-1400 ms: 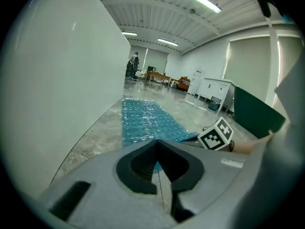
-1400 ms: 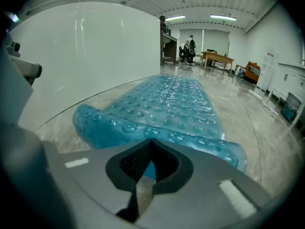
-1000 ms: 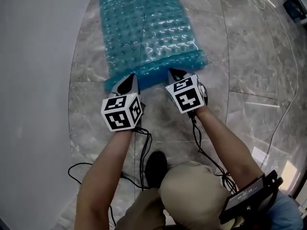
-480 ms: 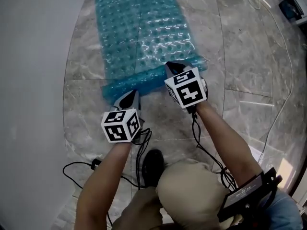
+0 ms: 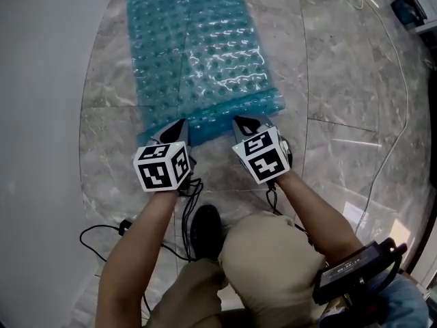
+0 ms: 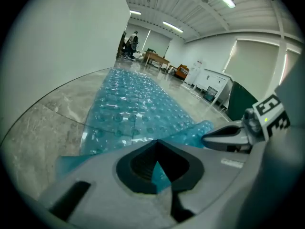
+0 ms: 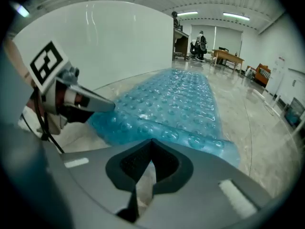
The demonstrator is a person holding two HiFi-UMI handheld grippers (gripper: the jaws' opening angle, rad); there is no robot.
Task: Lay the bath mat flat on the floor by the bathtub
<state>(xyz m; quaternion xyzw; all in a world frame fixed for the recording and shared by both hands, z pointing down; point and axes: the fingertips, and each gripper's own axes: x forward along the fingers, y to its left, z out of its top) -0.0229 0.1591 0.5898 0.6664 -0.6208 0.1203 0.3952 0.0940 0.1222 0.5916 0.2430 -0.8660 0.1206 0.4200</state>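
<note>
The blue bubbled plastic bath mat lies along the white bathtub at left. The left gripper and right gripper pinch its near edge, jaws closed. Uneven pulling may wrinkle it.

Both forearms stretched forward and angled down, left gripper clamped on the bath mat's near edge, right gripper jaws together, tip at that same edge
</note>
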